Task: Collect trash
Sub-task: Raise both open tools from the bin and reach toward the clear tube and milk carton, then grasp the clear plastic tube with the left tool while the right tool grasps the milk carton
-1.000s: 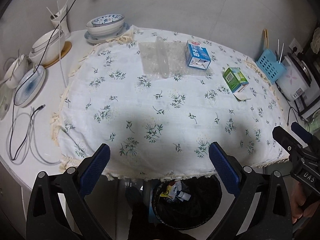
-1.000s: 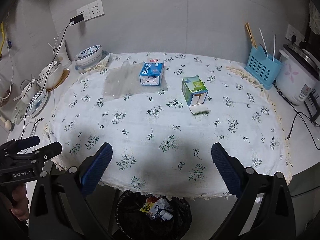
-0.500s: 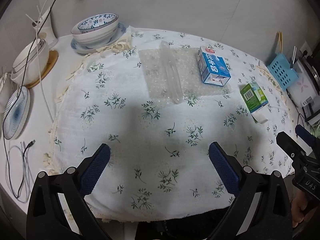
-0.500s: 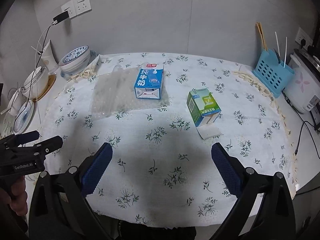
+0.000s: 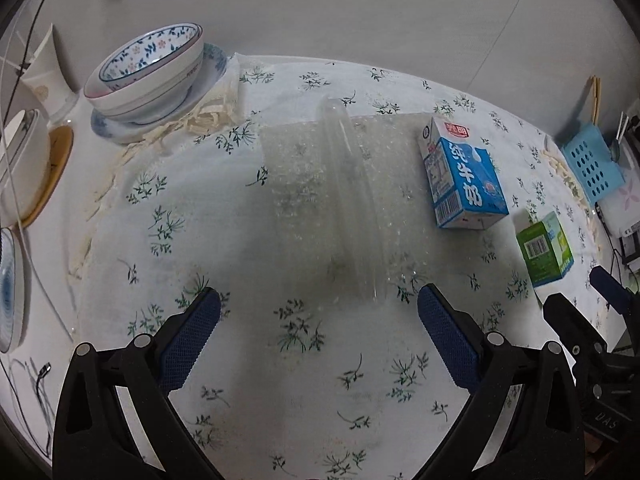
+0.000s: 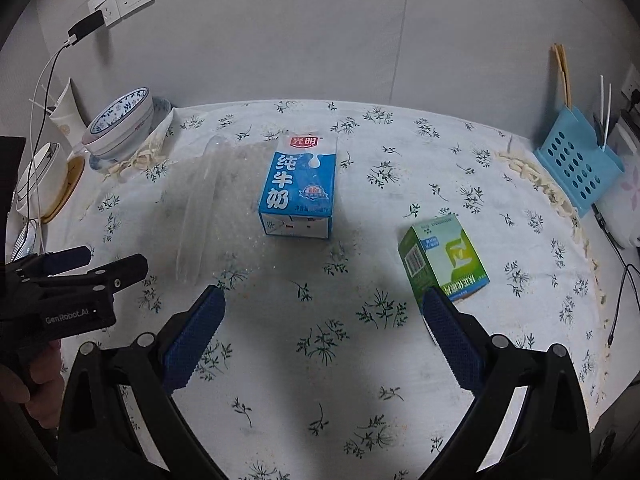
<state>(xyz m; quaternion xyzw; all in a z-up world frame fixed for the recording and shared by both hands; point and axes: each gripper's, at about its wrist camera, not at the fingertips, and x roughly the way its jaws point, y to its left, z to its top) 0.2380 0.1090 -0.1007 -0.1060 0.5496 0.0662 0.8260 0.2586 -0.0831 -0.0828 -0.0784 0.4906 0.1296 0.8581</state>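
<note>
A clear sheet of bubble wrap (image 5: 340, 200) (image 6: 208, 200) with a rolled ridge lies flat on the floral tablecloth. A blue milk carton (image 5: 460, 176) (image 6: 298, 188) stands at the wrap's right edge. A green carton (image 5: 546, 250) (image 6: 442, 258) lies further right, on a white scrap of paper. My left gripper (image 5: 318, 340) hovers open just short of the wrap's near end. My right gripper (image 6: 322, 338) is open too, its right fingertip just in front of the green carton. Each gripper also shows at the edge of the other's view, the left gripper (image 6: 104, 264) and the right gripper (image 5: 588, 300).
Stacked patterned bowls on a plate (image 5: 152, 76) stand at the back left, with more dishes (image 5: 20, 168) and cables at the left edge. A blue cutlery holder (image 6: 576, 168) and a white appliance (image 6: 628, 196) occupy the right side. A hand (image 6: 36, 376) holds the left gripper.
Both grippers have advanced over the table towards the trash. The black bin under the front edge has dropped out of view. The cartons and wrap now loom much nearer.
</note>
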